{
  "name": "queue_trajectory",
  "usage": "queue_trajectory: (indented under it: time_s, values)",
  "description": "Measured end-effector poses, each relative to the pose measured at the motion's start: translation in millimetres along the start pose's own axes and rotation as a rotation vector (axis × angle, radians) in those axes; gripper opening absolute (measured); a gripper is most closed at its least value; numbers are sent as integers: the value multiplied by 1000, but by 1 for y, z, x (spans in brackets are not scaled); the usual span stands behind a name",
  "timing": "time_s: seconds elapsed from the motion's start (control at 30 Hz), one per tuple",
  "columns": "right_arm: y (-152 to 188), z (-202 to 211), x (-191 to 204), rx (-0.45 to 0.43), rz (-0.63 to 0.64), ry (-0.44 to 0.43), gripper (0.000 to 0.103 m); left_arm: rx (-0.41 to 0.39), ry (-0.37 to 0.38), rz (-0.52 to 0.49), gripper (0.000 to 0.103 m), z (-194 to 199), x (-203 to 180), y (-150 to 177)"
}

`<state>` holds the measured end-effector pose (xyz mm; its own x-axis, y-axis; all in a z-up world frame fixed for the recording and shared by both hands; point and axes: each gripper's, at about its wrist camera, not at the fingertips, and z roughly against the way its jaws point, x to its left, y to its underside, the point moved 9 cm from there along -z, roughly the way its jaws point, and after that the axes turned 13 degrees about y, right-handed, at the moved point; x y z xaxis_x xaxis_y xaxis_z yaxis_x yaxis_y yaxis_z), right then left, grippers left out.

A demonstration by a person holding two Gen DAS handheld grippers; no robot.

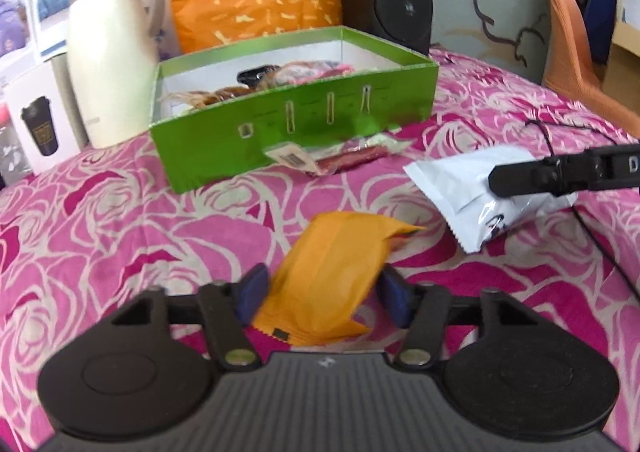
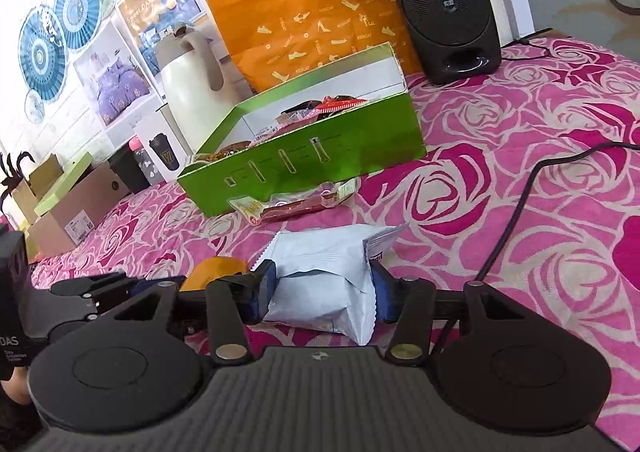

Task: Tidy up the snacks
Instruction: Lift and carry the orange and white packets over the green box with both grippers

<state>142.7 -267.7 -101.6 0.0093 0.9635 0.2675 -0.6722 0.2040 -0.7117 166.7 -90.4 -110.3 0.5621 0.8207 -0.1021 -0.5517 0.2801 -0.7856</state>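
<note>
The left gripper (image 1: 320, 292) pinches an orange snack packet (image 1: 328, 276); the right gripper (image 2: 322, 290) pinches a white packet (image 2: 324, 280), both just above the pink rose-patterned cloth (image 1: 120, 219). Beyond them a red snack stick (image 2: 296, 207) lies against the front wall of the green box (image 2: 360, 143), which holds more snacks. Behind the box stand a cream jug (image 1: 112, 63), an orange bag (image 2: 304, 11) and a black speaker (image 2: 444, 3).

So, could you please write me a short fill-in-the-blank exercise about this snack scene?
1. The left tool has an ____ packet between its fingers.
2. The right tool has a ____ packet between its fingers.
3. Several snacks already lie inside the ____ box.
4. A red snack lies on the cloth in ____ of that box.

Missing words: orange; white; green; front
</note>
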Motion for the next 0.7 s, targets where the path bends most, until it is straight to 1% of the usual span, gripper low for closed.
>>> queue_trajectory:
  time_s: [0.03, 0.23, 0.27, 0.3, 0.4, 0.53, 0.57, 0.6, 0.63, 0.7]
  values:
    - [-1, 1, 0, -5, -3, 1, 82, -5, -12, 9, 51, 2, -1, -2]
    - [-4, 12, 3, -43, -4, -3, 73, -46, -45, 74, 48, 15, 2, -10]
    - [-4, 13, 6, -50, 1, -6, 68, -54, -54, 84, 47, 16, 3, -12]
    - [-4, 15, 8, -57, 6, -10, 61, -58, -57, 90, 47, 18, 4, -13]
    - [-1, 13, 16, -55, 31, -26, 51, -61, -65, 108, 46, 19, 7, -13]
    - [4, 6, 15, -31, 30, -8, 51, -40, -50, 117, 46, 15, 7, -5]
    - [5, 5, 13, -27, 15, -7, 52, -40, -50, 114, 46, 13, 6, -4]
    - [5, 3, 11, -15, -7, -5, 59, -39, -51, 112, 46, 12, 6, -3]
    - [7, -1, 10, 8, -25, 0, 63, -40, -54, 107, 46, 10, 5, -3]
    - [12, -10, 6, 48, -78, -2, 84, -31, -55, 99, 46, 6, 4, -3]
